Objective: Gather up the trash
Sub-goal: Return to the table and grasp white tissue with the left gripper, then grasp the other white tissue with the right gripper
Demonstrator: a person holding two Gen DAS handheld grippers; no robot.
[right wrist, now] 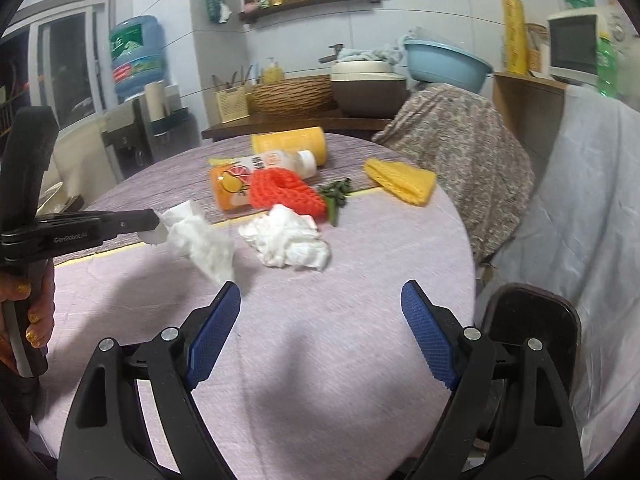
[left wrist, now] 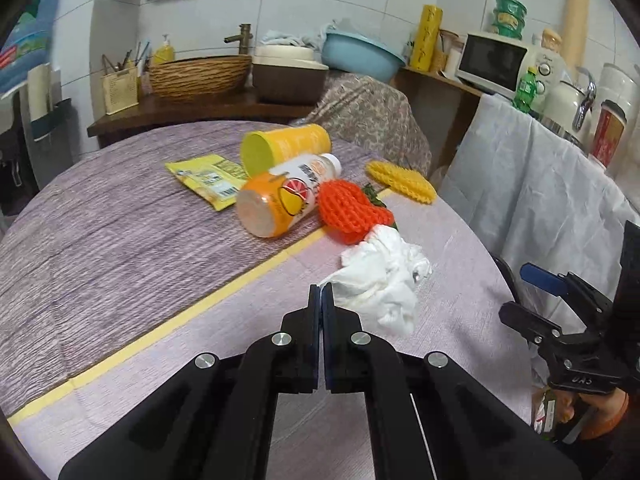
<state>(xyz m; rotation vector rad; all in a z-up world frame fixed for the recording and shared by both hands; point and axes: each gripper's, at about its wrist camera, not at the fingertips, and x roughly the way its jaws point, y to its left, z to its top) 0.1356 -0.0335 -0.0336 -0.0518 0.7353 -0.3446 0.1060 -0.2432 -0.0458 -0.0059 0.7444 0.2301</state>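
My left gripper (left wrist: 321,292) is shut on a crumpled white tissue (left wrist: 380,296) and holds it above the round table (left wrist: 120,232); the right wrist view shows that gripper (right wrist: 154,220) with the tissue (right wrist: 200,244) hanging from its tip. A second crumpled tissue (right wrist: 286,240) lies on the table. Behind it lie an orange juice bottle (right wrist: 236,184), a yellow cup (right wrist: 288,144) on its side and a yellow wrapper (left wrist: 210,178). My right gripper (right wrist: 320,304) is open and empty over the near table edge.
A crocheted orange carrot (right wrist: 286,192) and a yellow knitted piece (right wrist: 400,180) lie by the trash. A black chair back (right wrist: 532,320) stands at the table's right edge. Cloth-covered furniture (right wrist: 452,144) and a counter with a basket (right wrist: 292,94) stand behind.
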